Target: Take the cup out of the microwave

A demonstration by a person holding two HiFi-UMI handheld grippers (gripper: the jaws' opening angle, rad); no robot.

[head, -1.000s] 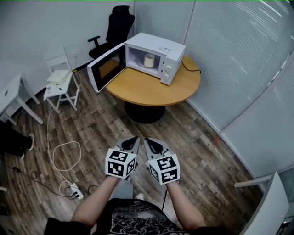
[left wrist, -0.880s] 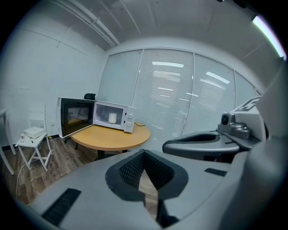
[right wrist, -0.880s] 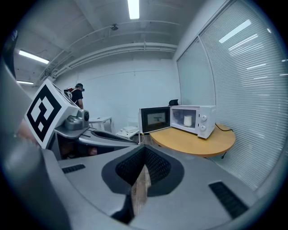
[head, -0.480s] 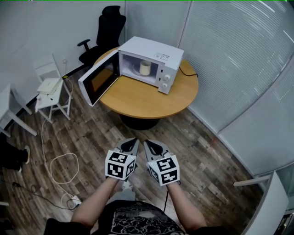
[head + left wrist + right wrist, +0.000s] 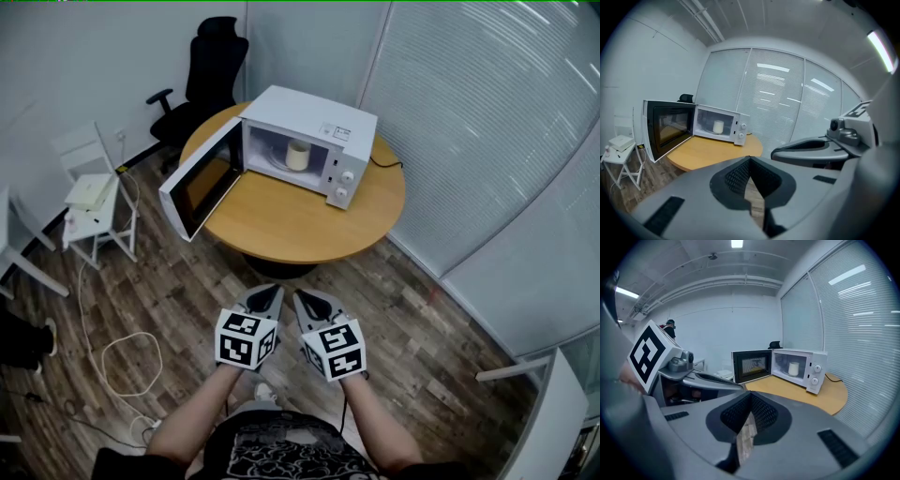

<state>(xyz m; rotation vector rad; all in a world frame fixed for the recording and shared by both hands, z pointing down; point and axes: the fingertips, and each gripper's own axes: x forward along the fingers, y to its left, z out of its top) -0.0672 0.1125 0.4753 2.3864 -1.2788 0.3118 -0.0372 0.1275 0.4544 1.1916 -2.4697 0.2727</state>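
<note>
Left gripper (image 5: 265, 297) and right gripper (image 5: 312, 300) are both pinched closed and empty, well short of the microwave (image 5: 323, 120); unopened, they'd just knock the cup (image 5: 298, 155) over.

Microwave (image 5: 323, 131): we see it far on the round table (image 5: 291, 220), its door (image 5: 199, 187) open leftward.
Cup (image 5: 298, 154): upright inside the microwave.
Grippers: we hold the left gripper (image 5: 267, 298) and the right gripper (image 5: 309, 302) side by side, near, well apart from the table.

Microwave (image 5: 323, 120) mouth: open toward the bench's (image 5: 281, 220) near edge; only the cup (image 5: 298, 155) stands inside.
Door (image 5: 200, 185): swung wide past the bench's left edge, barring that side.
Bench near half: bare wood.
Floor (image 5: 187, 281): open up to the bench.
</note>
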